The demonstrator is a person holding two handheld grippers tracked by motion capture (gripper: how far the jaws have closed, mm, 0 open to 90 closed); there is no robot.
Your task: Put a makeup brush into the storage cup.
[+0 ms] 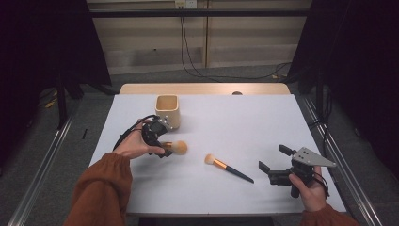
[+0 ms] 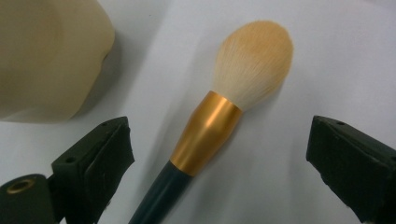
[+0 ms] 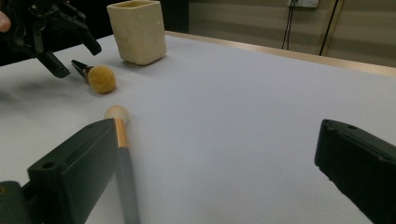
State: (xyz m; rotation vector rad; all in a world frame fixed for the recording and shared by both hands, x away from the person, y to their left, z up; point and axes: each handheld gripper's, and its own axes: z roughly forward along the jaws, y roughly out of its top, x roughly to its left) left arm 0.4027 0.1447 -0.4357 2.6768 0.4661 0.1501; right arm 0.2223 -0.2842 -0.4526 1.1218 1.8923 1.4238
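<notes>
The person's sleeves (image 1: 101, 190) are entering at six o'clock. The left gripper (image 1: 157, 141) is hovering spread around the big brush (image 2: 219, 116), not yet gripping; the cup (image 1: 168, 111) is standing at its twelve o'clock, empty. The right gripper (image 1: 277, 170), spread, is idling at three o'clock of the small brush (image 1: 228, 167). Both brushes are lying on the table (image 1: 244, 122); nothing is obstructing.

Cream square ceramic cup (image 1: 167, 111) stands just behind the left gripper (image 1: 162, 150), blocking movement toward the far edge there. 2 brushes lie on the white table (image 1: 244, 122): large gold-ferruled powder brush (image 2: 219, 116) between the left jaws, slim black-handled brush (image 1: 228, 167) mid-table, between both grippers. Right half and far side of the table open; right gripper (image 1: 273, 165) has free room around it.
</notes>
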